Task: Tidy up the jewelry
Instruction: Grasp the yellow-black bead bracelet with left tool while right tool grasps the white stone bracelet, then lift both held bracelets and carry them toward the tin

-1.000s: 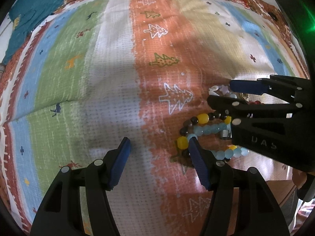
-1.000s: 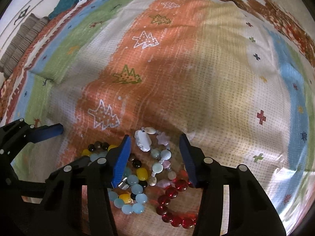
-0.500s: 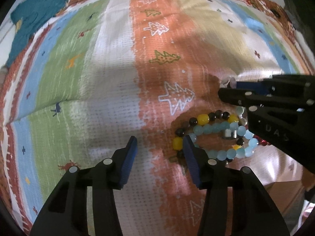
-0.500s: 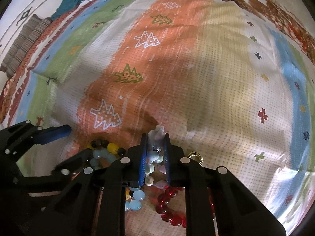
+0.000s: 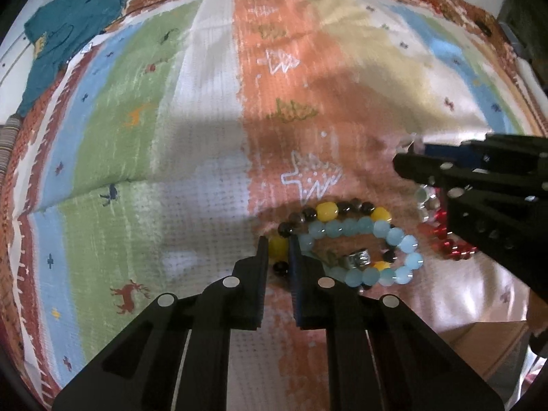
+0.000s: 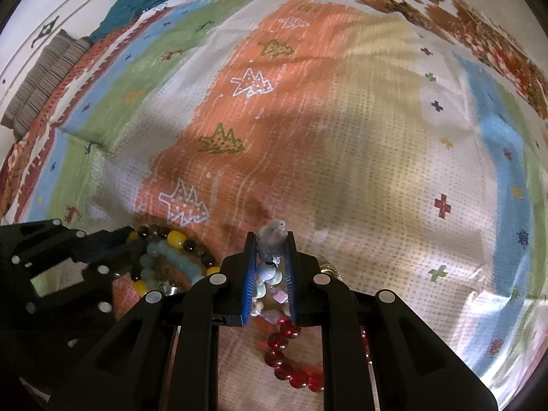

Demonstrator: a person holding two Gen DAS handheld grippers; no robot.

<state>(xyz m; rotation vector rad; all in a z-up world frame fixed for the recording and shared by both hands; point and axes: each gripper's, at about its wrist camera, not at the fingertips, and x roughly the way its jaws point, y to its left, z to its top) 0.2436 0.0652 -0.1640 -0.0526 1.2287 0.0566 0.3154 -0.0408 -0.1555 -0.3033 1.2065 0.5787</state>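
The left gripper (image 5: 278,250) pinches the yellow bracelet (image 5: 327,211), the right gripper (image 6: 270,250) seemingly clamps the pale bracelet (image 6: 270,275): light, slippery, floppy strands, best held bead-on.

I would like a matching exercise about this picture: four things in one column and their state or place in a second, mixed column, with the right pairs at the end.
Things:
1. bracelet of yellow and dark round beads
2. bracelet of pale pastel shell-like beads
3. bracelet of red glass beads
4. teal cloth

States:
A. lies loose on the striped blanket, no gripper on it
B. pinched by the left gripper
C. far away at the blanket's edge
D. pinched by the right gripper

Pairs: 1-B, 2-D, 3-A, 4-C
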